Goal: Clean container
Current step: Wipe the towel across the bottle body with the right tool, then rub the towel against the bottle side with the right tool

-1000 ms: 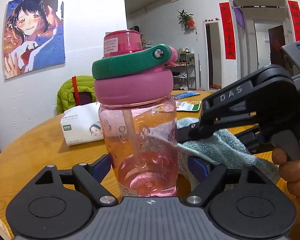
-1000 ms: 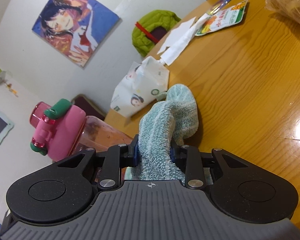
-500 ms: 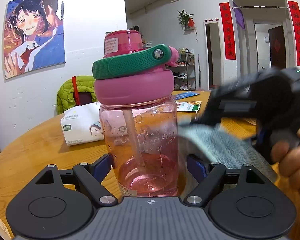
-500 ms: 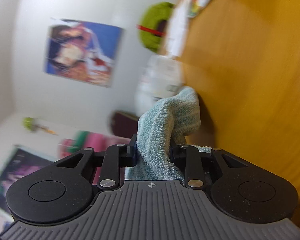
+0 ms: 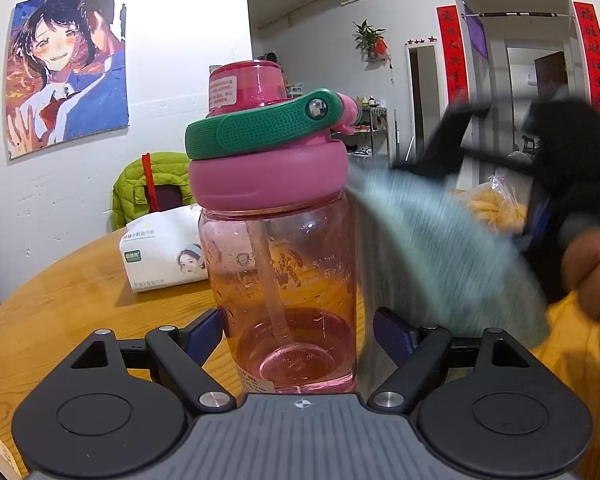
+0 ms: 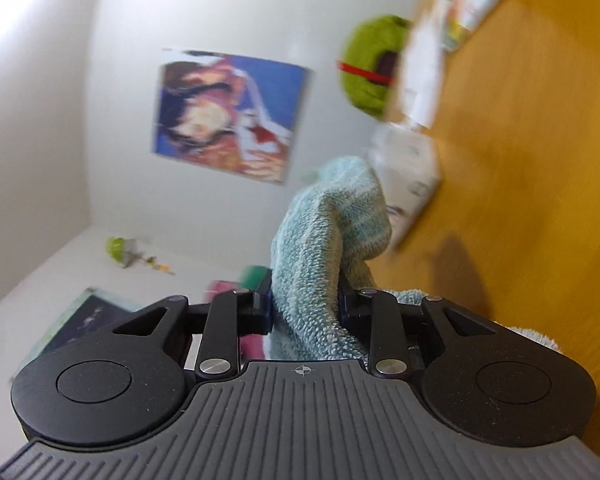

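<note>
A clear pink bottle [image 5: 278, 264] with a pink lid, a green carry handle and a straw inside stands upright on the wooden table [image 5: 60, 320]. My left gripper [image 5: 298, 328] is shut on its base, one blue pad on each side. My right gripper [image 6: 304, 304] is shut on a teal towel [image 6: 332, 248]. In the left wrist view that towel [image 5: 440, 248] is blurred and stretches from the right gripper [image 5: 500, 148] to the bottle's right side just under the lid. A hand [image 5: 592, 276] holds the right gripper. In the right wrist view only a bit of the bottle [image 6: 256, 276] shows behind the fingers.
A white tissue pack [image 5: 160, 256] lies on the table behind the bottle on the left. A clear bag of snacks [image 5: 496, 204] sits behind the towel on the right. A chair with a green jacket [image 5: 152, 188] stands at the far table edge by the wall.
The right gripper has rolled, and its towel has swept up the bottle's right side from low down to just under the lid. The left gripper and bottle have stayed put.
</note>
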`<state>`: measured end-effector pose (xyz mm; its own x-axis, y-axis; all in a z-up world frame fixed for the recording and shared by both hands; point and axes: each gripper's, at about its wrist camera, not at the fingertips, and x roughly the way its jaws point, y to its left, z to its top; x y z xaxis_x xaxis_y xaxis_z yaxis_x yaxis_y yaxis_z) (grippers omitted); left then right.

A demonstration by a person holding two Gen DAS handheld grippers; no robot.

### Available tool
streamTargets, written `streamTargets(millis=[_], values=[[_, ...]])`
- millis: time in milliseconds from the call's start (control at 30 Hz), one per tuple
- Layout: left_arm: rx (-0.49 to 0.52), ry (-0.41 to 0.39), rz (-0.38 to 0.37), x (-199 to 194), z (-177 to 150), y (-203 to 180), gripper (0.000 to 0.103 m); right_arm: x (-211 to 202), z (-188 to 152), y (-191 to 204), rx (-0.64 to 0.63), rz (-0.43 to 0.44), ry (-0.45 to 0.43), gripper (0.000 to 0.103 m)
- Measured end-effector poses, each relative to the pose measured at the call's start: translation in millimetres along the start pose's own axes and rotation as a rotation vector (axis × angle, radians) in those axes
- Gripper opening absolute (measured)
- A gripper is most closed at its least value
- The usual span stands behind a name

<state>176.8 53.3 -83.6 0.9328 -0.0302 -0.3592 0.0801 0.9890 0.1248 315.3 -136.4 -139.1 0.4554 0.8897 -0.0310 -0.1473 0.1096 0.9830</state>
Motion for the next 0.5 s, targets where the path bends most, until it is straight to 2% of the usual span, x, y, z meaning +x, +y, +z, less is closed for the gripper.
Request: streamTargets(millis=[100,133,200,233,367,400,500], values=[[0.003,0.0,0.001,0.3,-0.2,-0.3,0.08,11.2,0.8,-16.6,0.03,-0.212,0.042,0.031],[0.003,0.0,0.001,0.1,-0.1,-0.1,0.08,14.1,0.0,-17.8,0.021,-0.256,0.047,0.031],[-0.002,-0.002,-0.002,-0.5,0.0,0.9,0.08,16.1,-1.0,-12.8,-0.019,-0.269,0.038,0.031],[-0.003,-0.002,-0.002,-0.6,0.1,1.3,0.08,15.7,-1.7,-9.5,-0.037,-0.256,0.029,0.032],[0.001,-0.001,0.001,-0.6,0.5,1.5,0.08,-1.1,-0.8,3.8,-0.022,0.031,-0.017,0.032],[0.001,-0.002,0.001,-0.8,0.5,1.7,0.08,-3.4,-0.4,4.6,-0.009,0.077,-0.018,0.032],[-0.002,-0.002,0.0,-1.6,1.0,2.9,0.08,1.7,0.0,-0.3,0.021,0.036,0.006,0.033]])
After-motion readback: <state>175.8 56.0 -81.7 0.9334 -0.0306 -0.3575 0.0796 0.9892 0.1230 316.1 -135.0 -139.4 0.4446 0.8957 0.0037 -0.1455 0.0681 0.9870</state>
